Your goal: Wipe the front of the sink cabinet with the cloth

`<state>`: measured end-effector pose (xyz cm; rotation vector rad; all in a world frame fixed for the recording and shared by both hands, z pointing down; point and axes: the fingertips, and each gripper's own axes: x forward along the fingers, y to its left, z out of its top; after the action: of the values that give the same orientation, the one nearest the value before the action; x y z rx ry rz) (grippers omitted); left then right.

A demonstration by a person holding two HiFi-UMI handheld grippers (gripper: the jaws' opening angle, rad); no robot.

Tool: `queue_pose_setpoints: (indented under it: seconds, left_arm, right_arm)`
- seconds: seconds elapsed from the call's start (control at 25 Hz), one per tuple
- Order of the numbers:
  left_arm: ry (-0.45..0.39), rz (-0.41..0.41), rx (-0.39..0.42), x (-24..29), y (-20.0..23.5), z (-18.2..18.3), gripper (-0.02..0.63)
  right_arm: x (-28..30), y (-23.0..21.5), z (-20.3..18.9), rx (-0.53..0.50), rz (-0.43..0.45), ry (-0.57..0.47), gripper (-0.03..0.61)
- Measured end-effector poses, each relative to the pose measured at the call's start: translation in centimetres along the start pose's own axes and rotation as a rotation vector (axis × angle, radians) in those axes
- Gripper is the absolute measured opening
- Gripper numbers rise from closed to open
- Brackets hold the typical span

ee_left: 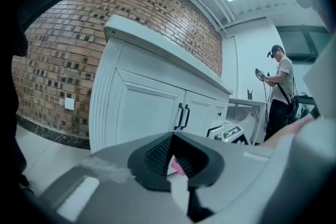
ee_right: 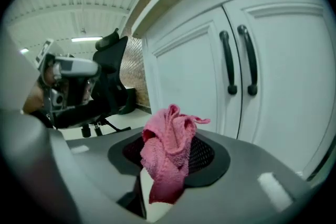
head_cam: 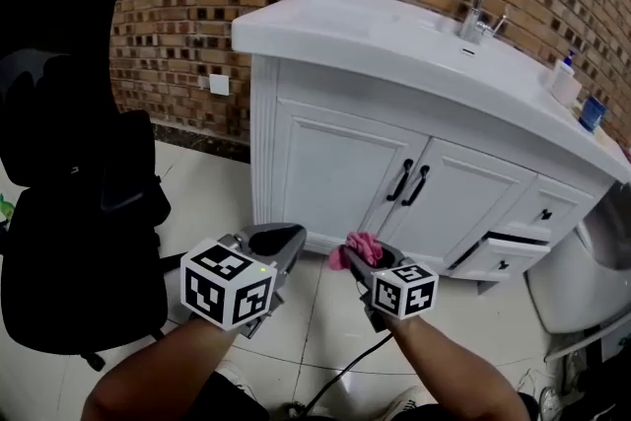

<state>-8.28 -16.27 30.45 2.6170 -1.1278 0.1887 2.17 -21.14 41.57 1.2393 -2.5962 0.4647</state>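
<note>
The cloth (ee_right: 168, 157) is a small pink terry rag, crumpled and bunched, pinched in the closed right tongs (ee_right: 170, 152) with its folds sticking up above the tips and a strip hanging down between them. It sits low, near the sink cabinet (head_cam: 335, 173) but not touching it. The cabinet is white, standing upright on the floor (head_cam: 237, 202), with two panelled doors (head_cam: 444, 197) closed side by side. Each door has a black vertical handle (head_cam: 408, 182) at the centre seam. To the right are drawers; a lower drawer (head_cam: 503, 246) stands slightly pulled out.
</note>
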Motion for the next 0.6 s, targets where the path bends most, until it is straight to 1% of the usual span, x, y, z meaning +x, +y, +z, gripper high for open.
queue_pose_setpoints:
  seconds: [0.12, 0.2, 0.32, 0.44, 0.6]
  left_arm:
    - [0.000, -0.034, -0.004, 0.1, -2.6, 0.0, 0.006]
    - [-0.031, -0.070, -0.004, 0.1, -4.5, 1.1, 0.006]
    - [-0.069, -0.106, 0.026, 0.0, -6.9, 2.5, 0.006]
    - [-0.065, -0.139, 0.047, -0.4, -9.3, 2.4, 0.006]
    - [-0.058, -0.155, 0.066, -1.1, -11.6, 1.8, 0.006]
  right_arm:
    - [-5.3, 1.0, 3.6, -0.035, 0.014, -0.025, 0.175]
    - [-9.0, 1.4, 6.2, -0.055, 0.011, -0.066, 0.175]
    - [-14.3, 2.1, 9.4, -0.072, 0.005, -0.140, 0.175]
    - [-18.9, 2.4, 10.3, -0.068, -0.017, -0.180, 0.175]
    - [-23.8, 2.7, 9.9, -0.048, -0.038, -0.208, 0.176]
